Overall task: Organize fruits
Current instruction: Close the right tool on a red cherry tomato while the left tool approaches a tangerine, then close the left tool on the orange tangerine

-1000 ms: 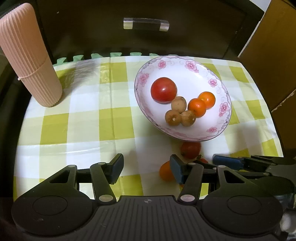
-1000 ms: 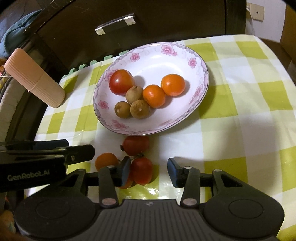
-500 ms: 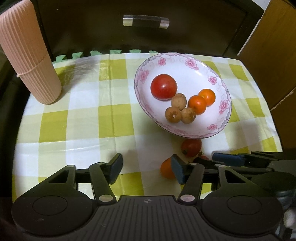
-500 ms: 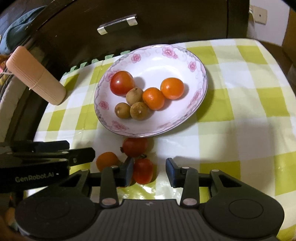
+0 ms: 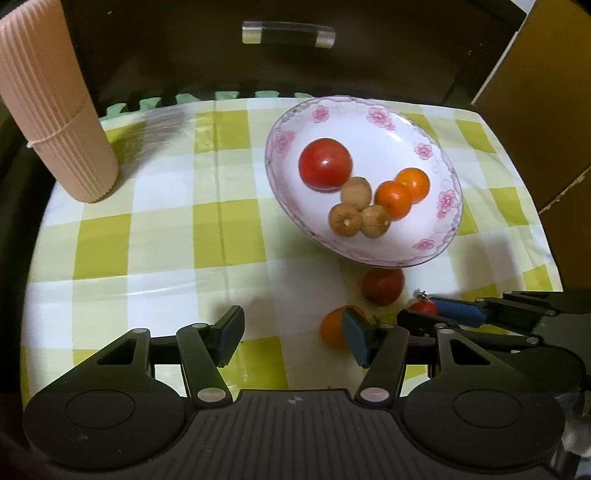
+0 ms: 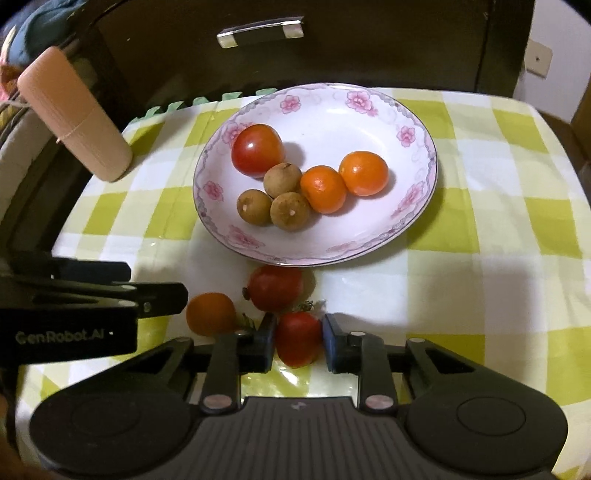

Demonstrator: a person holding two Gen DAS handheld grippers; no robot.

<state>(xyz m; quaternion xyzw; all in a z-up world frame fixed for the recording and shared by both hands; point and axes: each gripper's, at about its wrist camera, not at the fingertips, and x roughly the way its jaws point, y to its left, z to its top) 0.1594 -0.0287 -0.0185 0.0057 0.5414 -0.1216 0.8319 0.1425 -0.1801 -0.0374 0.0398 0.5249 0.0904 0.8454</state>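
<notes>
Counted on the flowered plate (image 6: pixel 413 110): 1 large tomato (image 6: pixel 257 149), 2 oranges (image 6: pixel 323 189), 3 brown longans (image 6: pixel 282 180), all bunched near the plate's middle. The plate is set on a yellow-and-white checked tablecloth (image 6: pixel 509 236).

Counted loose on the cloth, just in front of the plate's near rim: 2 small tomatoes and 1 orange, 3 pieces in all. The far small tomato (image 6: pixel 275 288) is seen close to the rim. The loose orange (image 6: pixel 210 314) lies to its left. The near small tomato (image 6: pixel 298 339), with a dry stem, is seen closest to the right wrist camera.

Right gripper (image 6: pixel 298 341): the near small tomato is held between the 2 blue pads, which are pressed against its left and right sides. The fingers are clamped on it, low over the cloth.

Left gripper (image 5: pixel 291 338): the fingers are held apart with only bare cloth between them. The loose orange (image 5: pixel 334 326) is partly hidden behind the right-hand finger, outside the gap. Contact there cannot be told.

1 ribbed pink cylinder (image 5: pixel 51 110) is noted at the cloth's far left corner. 1 dark drawer front with 1 handle (image 5: pixel 288 33) is seen behind the table.
</notes>
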